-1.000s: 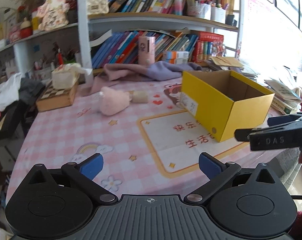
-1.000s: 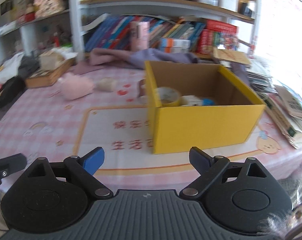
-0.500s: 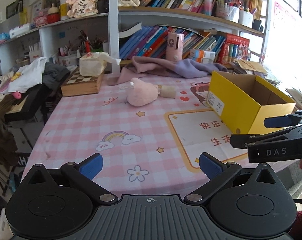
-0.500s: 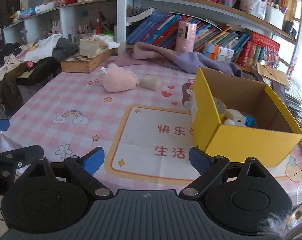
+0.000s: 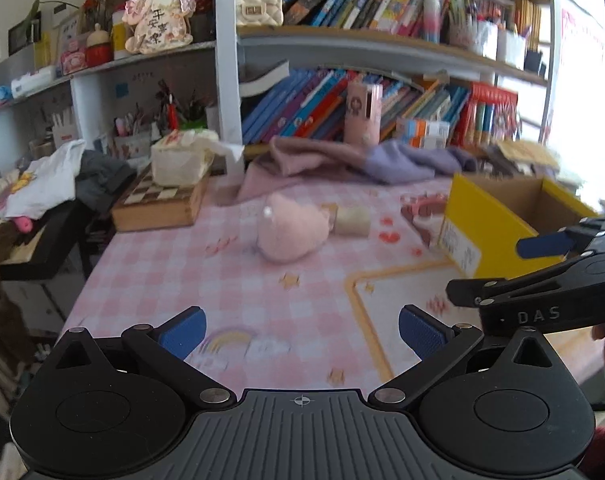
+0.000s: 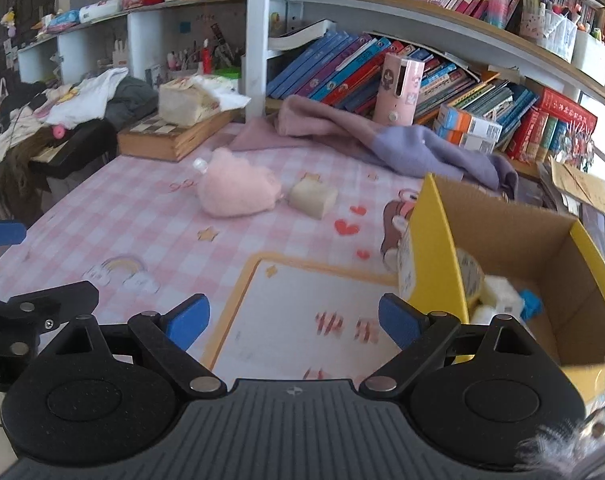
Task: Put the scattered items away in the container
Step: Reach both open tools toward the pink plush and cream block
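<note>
A: Nearest in the left wrist view?

B: Left gripper (image 5: 300,328), blue-padded jaws spread wide, nothing between them, hanging over the near edge of the bench (image 5: 174,272) with its pink checked cloth.

A: And on the other side?

B: Right gripper (image 6: 294,318), likewise wide open and empty, above the orange-bordered white panel (image 6: 302,304) printed on the cloth. Seen side-on in the left wrist view too, at the right edge, black with a blue pad.

A: Container?

B: Yellow cardboard box with a brown inside (image 6: 434,248), just right of the right gripper, open at the top. Inside, against the near wall: a roll of clear tape (image 6: 468,276), a small white block (image 6: 500,294) and a blue piece (image 6: 530,304).

A: Still loose on the bench?

B: Further back, near the middle: a fluffy pink plush pouch (image 6: 238,192) with a small clear tag at its top left, and just beside it, to the right, a cream rounded block (image 6: 313,199). Touching or not, cannot tell. Both well apart from the box.

A: Behind those?

B: A crumpled pink and lilac cloth (image 6: 382,140) along the back edge, a wooden chessboard case (image 6: 170,136) at the left with a cream tissue pack (image 6: 186,100) on top, a tall pink cylinder (image 6: 398,88) upright against the leaning books (image 6: 334,72) on the shelf.
</note>
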Available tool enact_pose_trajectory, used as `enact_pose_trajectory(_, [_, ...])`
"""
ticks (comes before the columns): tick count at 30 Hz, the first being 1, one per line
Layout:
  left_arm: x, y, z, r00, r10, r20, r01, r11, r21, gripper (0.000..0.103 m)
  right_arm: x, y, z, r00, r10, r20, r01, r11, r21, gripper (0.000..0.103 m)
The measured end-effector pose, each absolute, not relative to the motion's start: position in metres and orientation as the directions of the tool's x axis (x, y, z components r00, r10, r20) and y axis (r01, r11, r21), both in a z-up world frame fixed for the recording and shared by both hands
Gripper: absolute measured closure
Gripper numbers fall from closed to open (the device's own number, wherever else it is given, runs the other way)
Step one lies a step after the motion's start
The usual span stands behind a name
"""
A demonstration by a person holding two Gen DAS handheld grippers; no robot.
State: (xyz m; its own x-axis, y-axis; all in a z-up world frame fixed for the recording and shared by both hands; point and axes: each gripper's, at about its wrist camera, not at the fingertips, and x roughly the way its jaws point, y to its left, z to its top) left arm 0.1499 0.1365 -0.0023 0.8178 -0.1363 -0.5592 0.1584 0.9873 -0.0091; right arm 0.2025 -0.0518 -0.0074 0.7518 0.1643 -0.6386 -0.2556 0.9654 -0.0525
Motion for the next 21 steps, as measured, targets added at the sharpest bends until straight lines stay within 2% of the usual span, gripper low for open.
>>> enact_pose_trajectory(5, [0.184,0.134,-0.005,0.800,-0.137,-0.585,0.153,0.988,-0.022,0.000,0.245,-0.061,-0.005,0.756,0.175,-0.630,-0.233,0.972,-0.010,0.014])
enact_pose_trajectory(12, [0.226,0.123,-0.013,0.766,-0.120,-0.632,0.193,0.980,0.047,0.000,0.307,-0.060,-0.003,0.746,0.194,-0.637,-0.222,0.974,0.036,0.014])
enact_pose_trajectory(21, [0.284,0.108,-0.033,0.754,-0.105,-0.648,0.243,0.961,0.128,0.000,0.382,-0.048,-0.016,0.712,0.194,-0.674,-0.208,0.976,0.061,0.014])
